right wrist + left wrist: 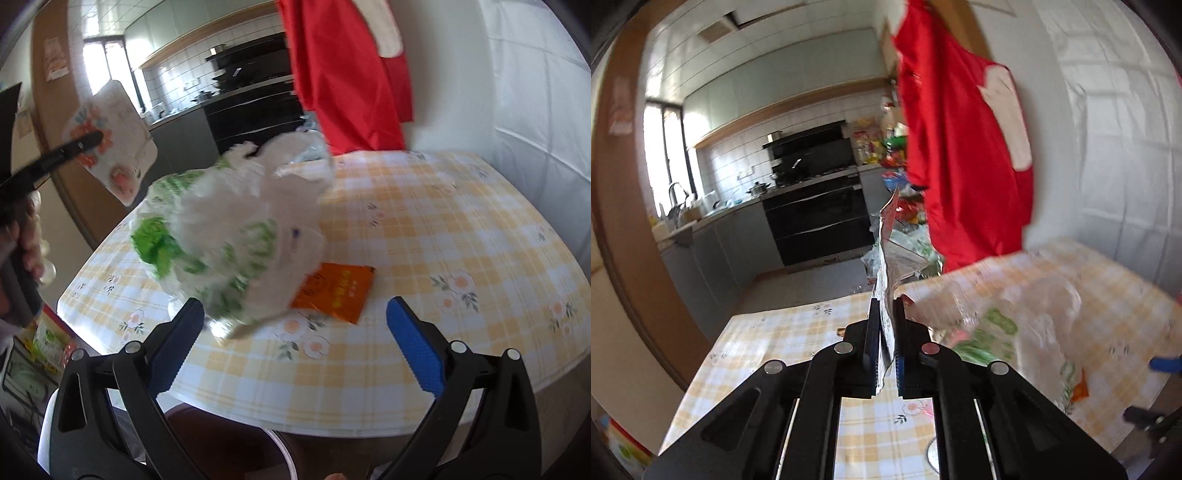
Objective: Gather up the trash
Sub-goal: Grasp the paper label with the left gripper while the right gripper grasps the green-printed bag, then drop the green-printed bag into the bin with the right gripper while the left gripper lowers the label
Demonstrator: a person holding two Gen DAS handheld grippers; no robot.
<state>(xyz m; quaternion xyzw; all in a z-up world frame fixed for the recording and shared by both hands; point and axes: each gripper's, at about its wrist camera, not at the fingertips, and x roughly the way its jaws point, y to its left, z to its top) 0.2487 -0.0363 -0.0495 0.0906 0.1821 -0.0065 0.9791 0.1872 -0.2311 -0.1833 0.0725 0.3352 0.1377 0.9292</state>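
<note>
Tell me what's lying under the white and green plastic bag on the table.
An orange packet pokes out from under the plastic bag, its left part covered. Anything else beneath is hidden.

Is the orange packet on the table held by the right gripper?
No, the orange packet lies flat on the table, while the right gripper has its jaws wide apart and empty.

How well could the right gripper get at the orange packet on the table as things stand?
Probably yes. The right gripper is open and empty, and the orange packet lies just ahead; only the plastic bag overlaps its left edge.
</note>
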